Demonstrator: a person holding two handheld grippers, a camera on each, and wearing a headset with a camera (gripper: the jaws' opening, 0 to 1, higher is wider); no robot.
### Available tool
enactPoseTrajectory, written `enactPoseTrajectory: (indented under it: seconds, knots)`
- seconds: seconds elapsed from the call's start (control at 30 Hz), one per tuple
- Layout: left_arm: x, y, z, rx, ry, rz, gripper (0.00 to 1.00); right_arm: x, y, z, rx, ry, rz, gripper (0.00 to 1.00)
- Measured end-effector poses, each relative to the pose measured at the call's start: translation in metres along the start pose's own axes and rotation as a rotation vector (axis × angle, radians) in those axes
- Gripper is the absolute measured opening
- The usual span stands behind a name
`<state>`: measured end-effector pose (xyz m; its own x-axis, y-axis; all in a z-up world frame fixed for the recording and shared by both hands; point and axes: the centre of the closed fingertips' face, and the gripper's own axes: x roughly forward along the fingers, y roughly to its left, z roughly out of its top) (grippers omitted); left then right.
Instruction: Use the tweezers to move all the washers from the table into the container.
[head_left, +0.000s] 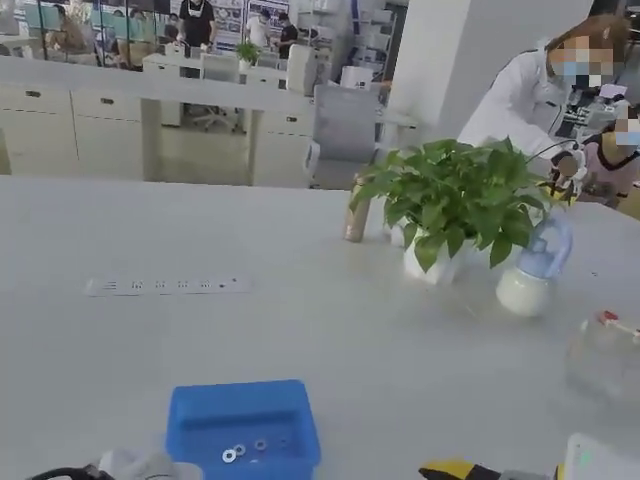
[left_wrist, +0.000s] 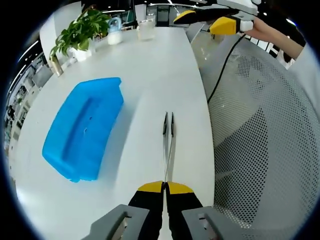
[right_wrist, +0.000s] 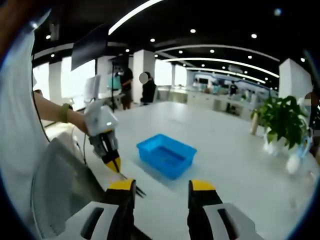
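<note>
A blue container (head_left: 243, 430) stands near the table's front edge, with a few washers (head_left: 237, 452) lying in it. In the left gripper view my left gripper (left_wrist: 165, 187) is shut on the tweezers (left_wrist: 168, 140), which point forward low over the bare white table, right of the container (left_wrist: 85, 130). The tweezer tips are closed with nothing visible between them. My right gripper (right_wrist: 162, 186) is open and empty, aimed towards the container (right_wrist: 166, 155). The left gripper (right_wrist: 107, 150) hangs to its left with the tweezers (right_wrist: 137, 189).
A potted plant (head_left: 450, 200), a white-and-blue bottle (head_left: 530, 280) and a clear jar (head_left: 605, 360) stand at the right. A power strip (head_left: 165, 286) lies at the left. A mesh chair (left_wrist: 260, 140) and a black cable (left_wrist: 225, 65) are beside the table edge.
</note>
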<state>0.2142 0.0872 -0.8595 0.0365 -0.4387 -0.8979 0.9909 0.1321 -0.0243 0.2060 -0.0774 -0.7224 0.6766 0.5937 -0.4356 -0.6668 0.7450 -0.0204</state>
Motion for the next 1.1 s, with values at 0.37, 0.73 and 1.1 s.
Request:
enactPoseTrajectory:
  seconds: [0.37,0.73,1.1]
  knots:
    - [0.002,-0.001,-0.003,0.009,0.085,-0.023,0.00,-0.011,-0.006,0.011,0.073,-0.088,-0.020,0.44]
    - [0.001,-0.002,-0.005,-0.037,0.092,-0.011,0.00,-0.008,-0.003,0.010,0.055,-0.094,0.028,0.51]
    - [-0.052,0.011,0.032,-0.507,-0.369,0.193,0.43,-0.001,-0.024,0.021,-0.005,-0.155,0.040,0.67]
